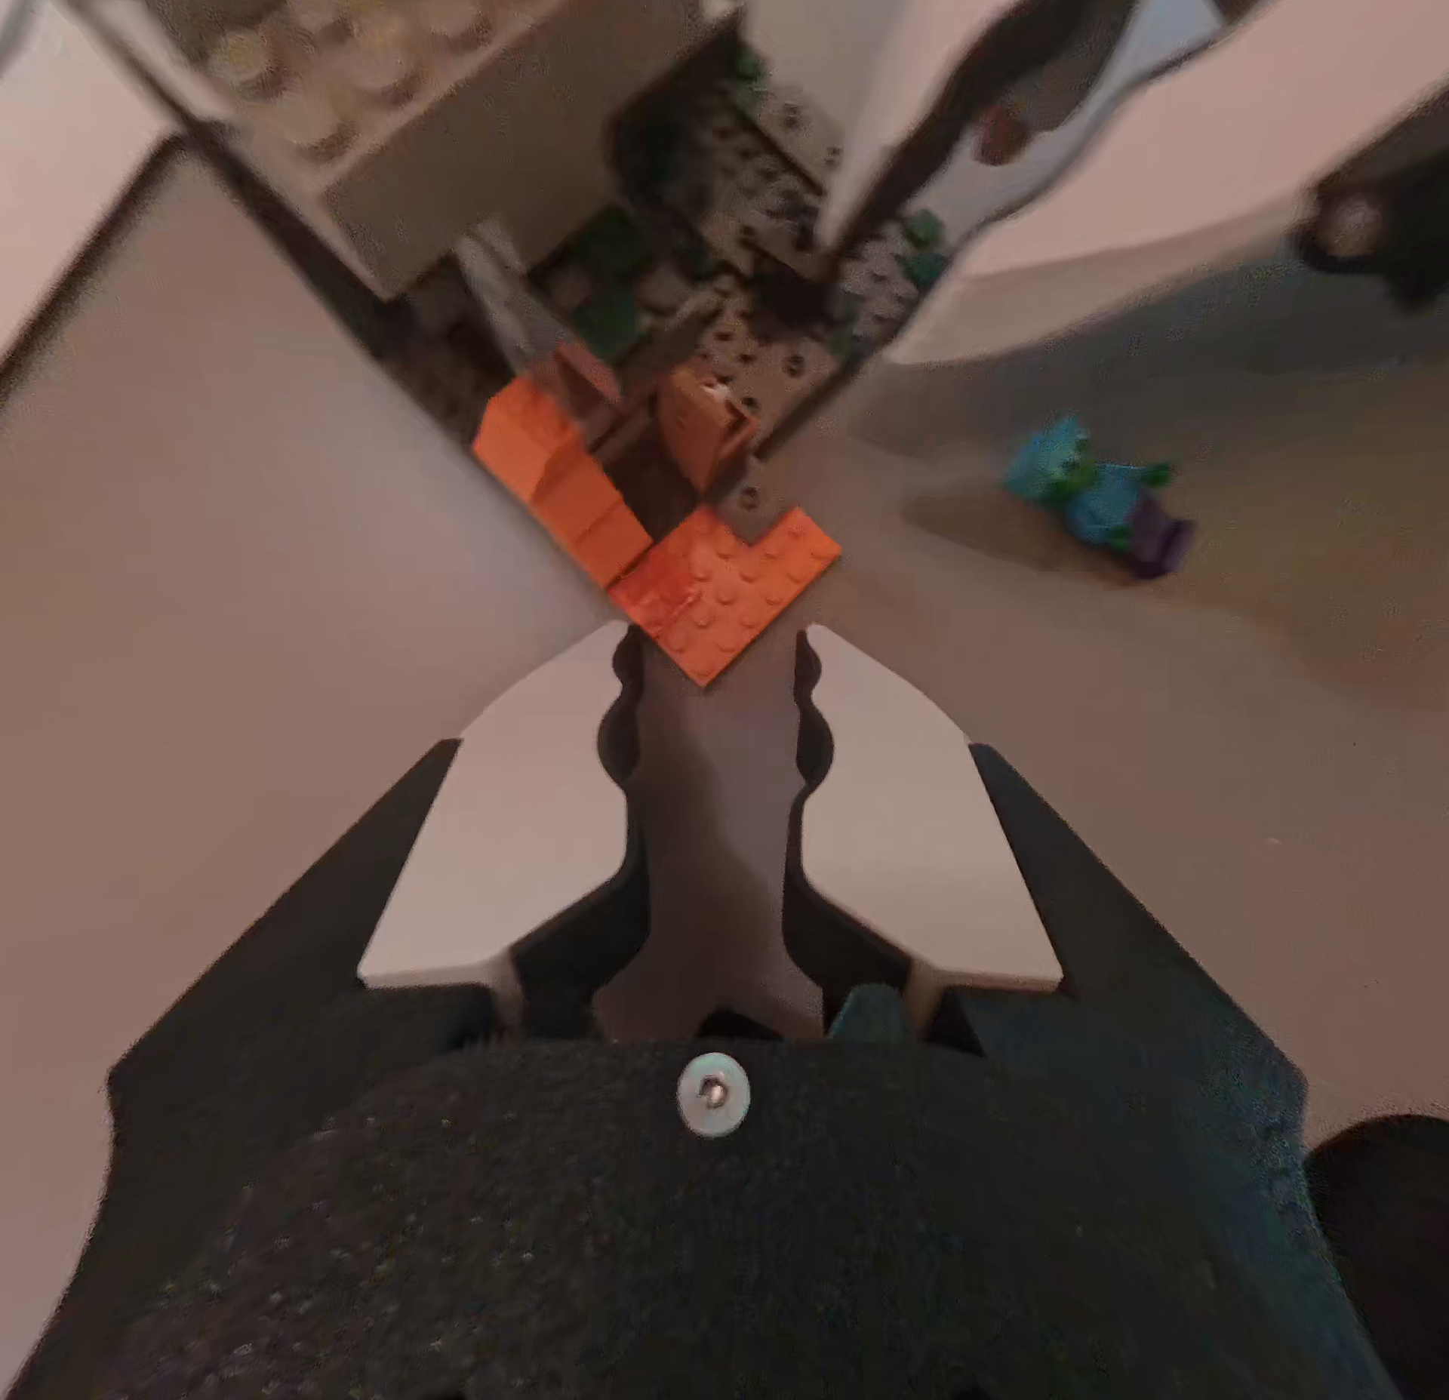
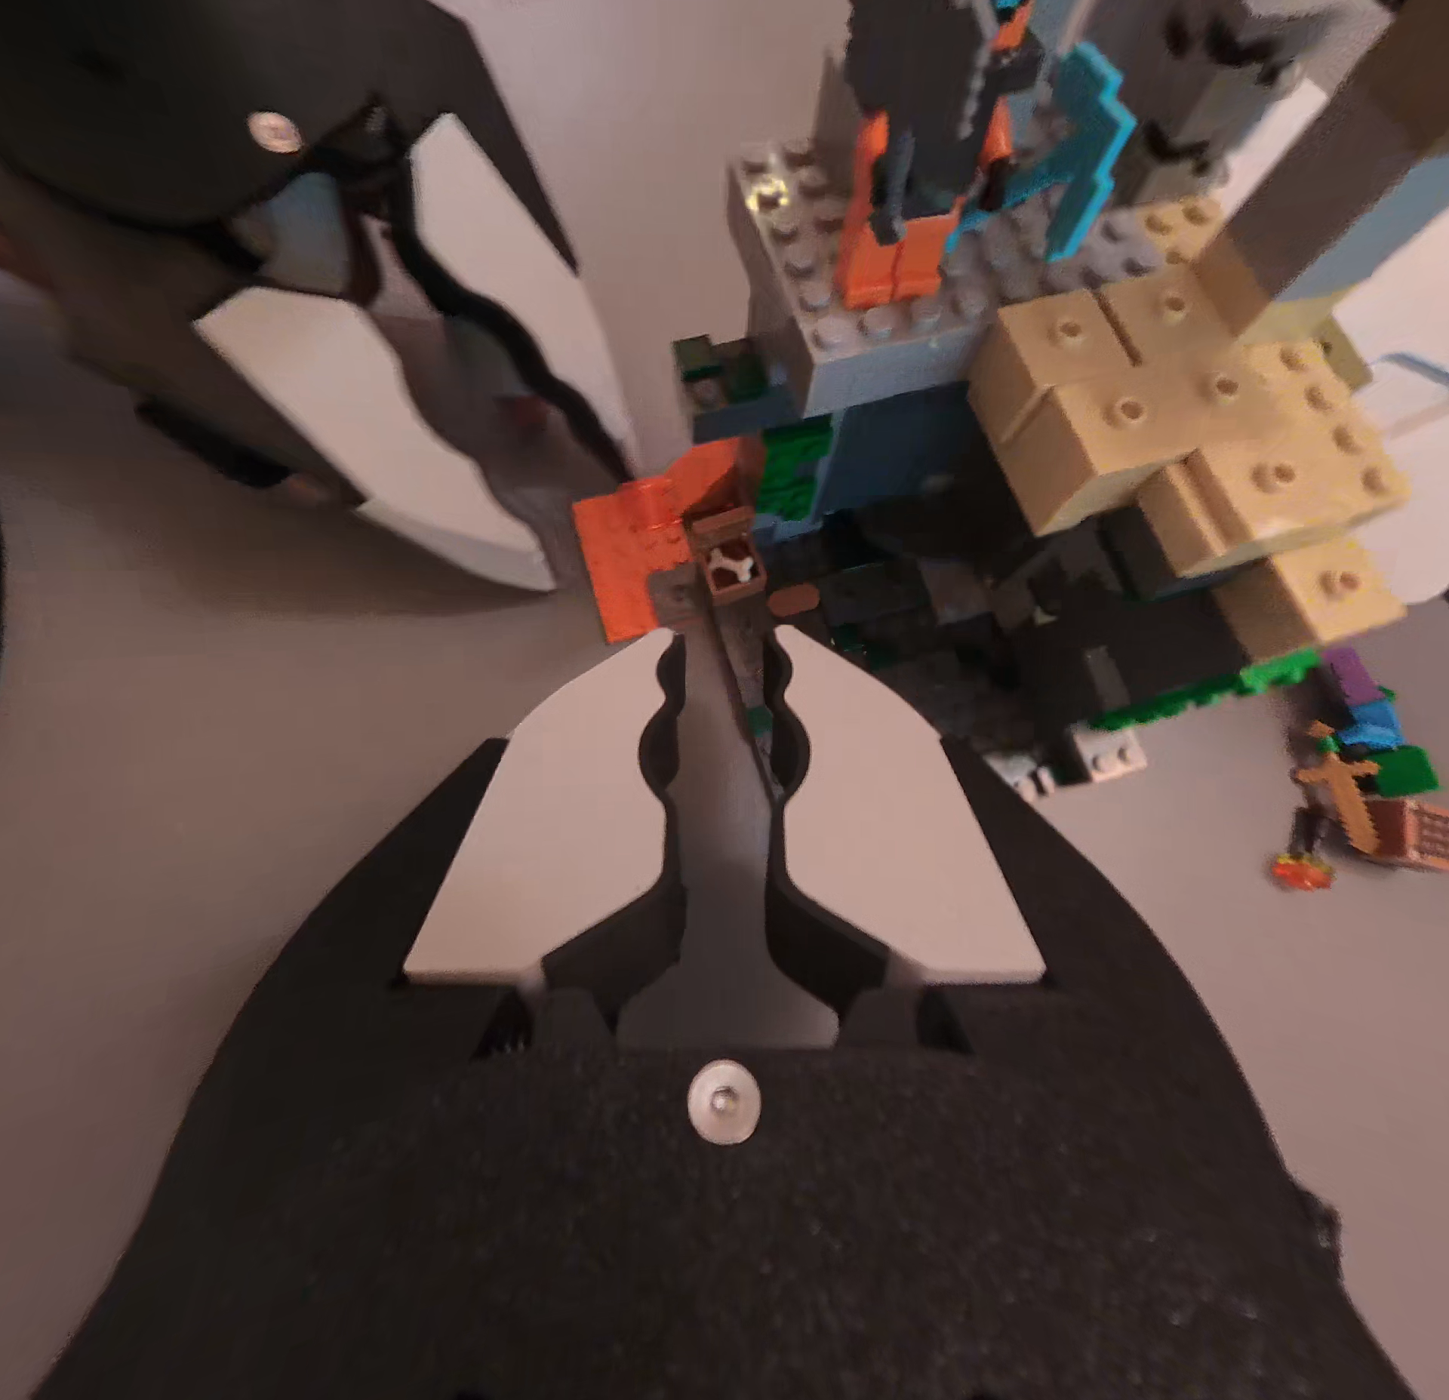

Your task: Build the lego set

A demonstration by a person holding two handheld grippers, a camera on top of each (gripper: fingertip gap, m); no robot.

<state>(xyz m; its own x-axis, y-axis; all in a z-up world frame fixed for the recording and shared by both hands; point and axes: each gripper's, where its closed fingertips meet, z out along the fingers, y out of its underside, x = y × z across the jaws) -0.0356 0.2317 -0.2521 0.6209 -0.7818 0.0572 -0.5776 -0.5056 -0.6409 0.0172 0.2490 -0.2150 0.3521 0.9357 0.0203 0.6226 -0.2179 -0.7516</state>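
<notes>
**Both grippers brought to the orange corner of the Lego build**

The orange studded plate (image 1: 725, 590) was taken as landmark; it formed the low outer corner of the Lego model (image 2: 980, 453), which stood on a pale matte tabletop (image 1: 235, 578). The left gripper (image 1: 715, 641) was held just short of that plate's tip, jaws parted with nothing between them, likely poised to steady or grip the corner. The right gripper (image 2: 721, 645) was set on the plate's other side, also parted; a thin dark edge of the model ran into its gap, but whether it was pinched could not be told. Right beside the plate, a small brown chest (image 2: 733, 566) with a white bone piece inside was seen, seated on a grey plate. Stepped smooth orange bricks (image 1: 564, 468) rose from the plate toward the build. Above it, grey studded blocks and tan tiles (image 2: 1176, 421) were stacked, glossy hard plastic. Well off from the plate, a blue-green minifigure (image 1: 1098, 492) lay flat on the tabletop, unused. Fingers were white-faced with wavy black pads. Both views were motion-blurred.
</notes>
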